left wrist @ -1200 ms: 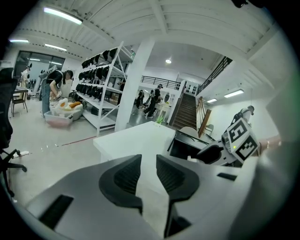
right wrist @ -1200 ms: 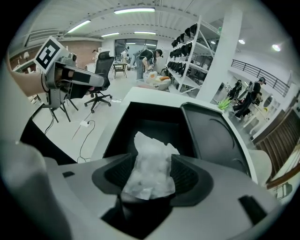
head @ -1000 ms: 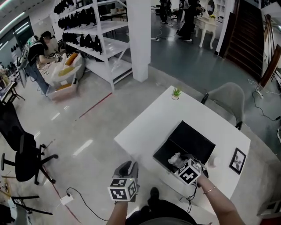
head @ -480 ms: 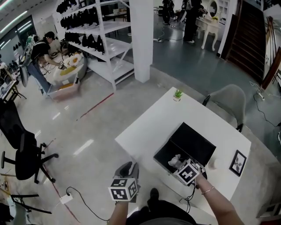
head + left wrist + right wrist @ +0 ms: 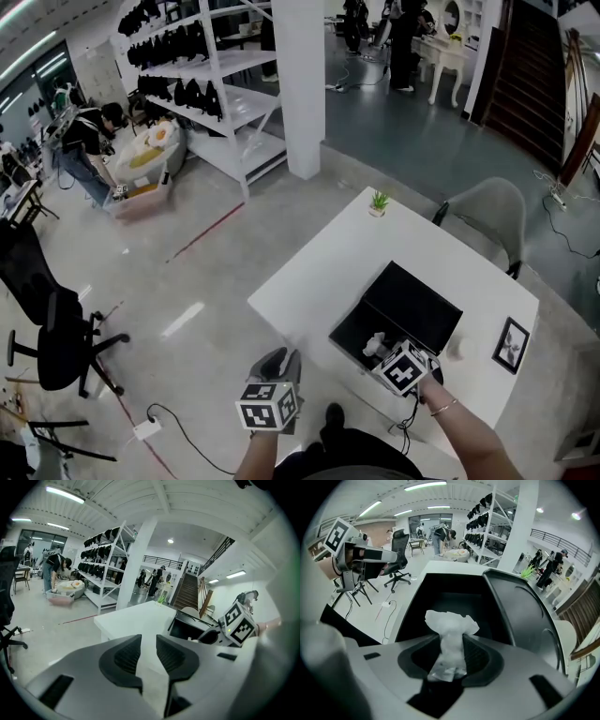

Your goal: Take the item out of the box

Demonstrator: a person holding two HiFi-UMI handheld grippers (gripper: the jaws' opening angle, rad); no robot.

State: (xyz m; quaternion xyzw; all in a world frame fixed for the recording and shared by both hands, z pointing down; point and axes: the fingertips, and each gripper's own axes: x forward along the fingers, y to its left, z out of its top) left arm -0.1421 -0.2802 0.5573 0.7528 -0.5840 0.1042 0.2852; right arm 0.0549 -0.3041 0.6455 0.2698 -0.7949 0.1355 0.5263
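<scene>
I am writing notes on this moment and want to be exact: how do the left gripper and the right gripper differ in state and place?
The left gripper's jaws stand slightly apart with nothing between them. The right gripper's jaws have just been closing and pinch the white crumpled item. The left gripper is held off the white table's near edge, while the right gripper is over the open black box. Both carry a marker cube.

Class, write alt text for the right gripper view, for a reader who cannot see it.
The right gripper has just been closing its jaws, which now pinch a crumpled white bag over an open black box on a white table. Shelves stand behind.
</scene>
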